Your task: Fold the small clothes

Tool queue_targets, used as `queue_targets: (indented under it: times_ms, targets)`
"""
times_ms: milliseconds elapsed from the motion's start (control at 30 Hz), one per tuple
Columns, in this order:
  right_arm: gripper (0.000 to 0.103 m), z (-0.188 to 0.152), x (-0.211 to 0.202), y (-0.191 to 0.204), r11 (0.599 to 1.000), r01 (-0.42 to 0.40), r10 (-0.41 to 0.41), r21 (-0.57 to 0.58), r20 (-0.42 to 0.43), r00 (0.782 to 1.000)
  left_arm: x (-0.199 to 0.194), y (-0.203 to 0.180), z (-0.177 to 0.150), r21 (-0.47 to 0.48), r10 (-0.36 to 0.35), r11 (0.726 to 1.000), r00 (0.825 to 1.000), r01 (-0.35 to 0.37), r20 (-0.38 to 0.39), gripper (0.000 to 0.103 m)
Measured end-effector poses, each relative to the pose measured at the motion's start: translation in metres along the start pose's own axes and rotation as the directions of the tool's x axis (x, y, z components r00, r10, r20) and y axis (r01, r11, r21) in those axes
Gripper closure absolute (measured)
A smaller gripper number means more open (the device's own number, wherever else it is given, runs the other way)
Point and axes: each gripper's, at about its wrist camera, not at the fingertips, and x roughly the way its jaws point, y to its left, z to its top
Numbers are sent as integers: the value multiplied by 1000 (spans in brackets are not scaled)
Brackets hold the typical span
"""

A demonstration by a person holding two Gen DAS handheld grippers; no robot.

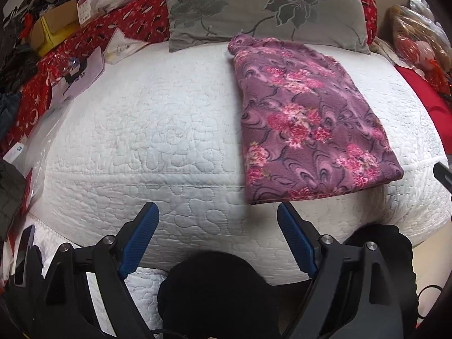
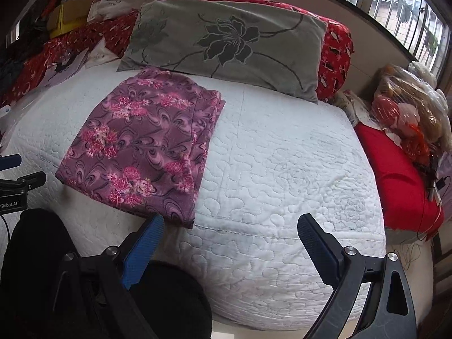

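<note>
- While purple floral garment (image 1: 310,124) lies folded flat on white quilt (image 1: 155,130), long axis runs toward grey pillow (image 1: 262,8).
- L gripper (image 1: 217,212): released, empty; garment ahead-right.
- R gripper (image 2: 230,224): released, empty; garment ahead-left, near edge just beside its left finger.

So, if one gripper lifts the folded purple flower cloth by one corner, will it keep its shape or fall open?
The purple floral garment looks like soft fleece, so it would probably droop and unfold. Its layers lie loose at the edge, so they may slide apart. It seems light, and pushing it across the quilted white cover would likely wrinkle it.
</note>
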Motion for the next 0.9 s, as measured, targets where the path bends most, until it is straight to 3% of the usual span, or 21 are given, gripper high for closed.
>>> queue_targets:
  times_ms: [433, 900]
  targets:
    - [6, -3, -20, -23, 995, -13, 9, 95, 48, 999, -31, -26, -1, 42, -77, 996, 995, 74, 64, 16]
    - [6, -9, -26, -30, 991, -32, 27, 131, 42, 999, -45, -42, -7, 80, -123, 990, 990, 117, 74, 16]
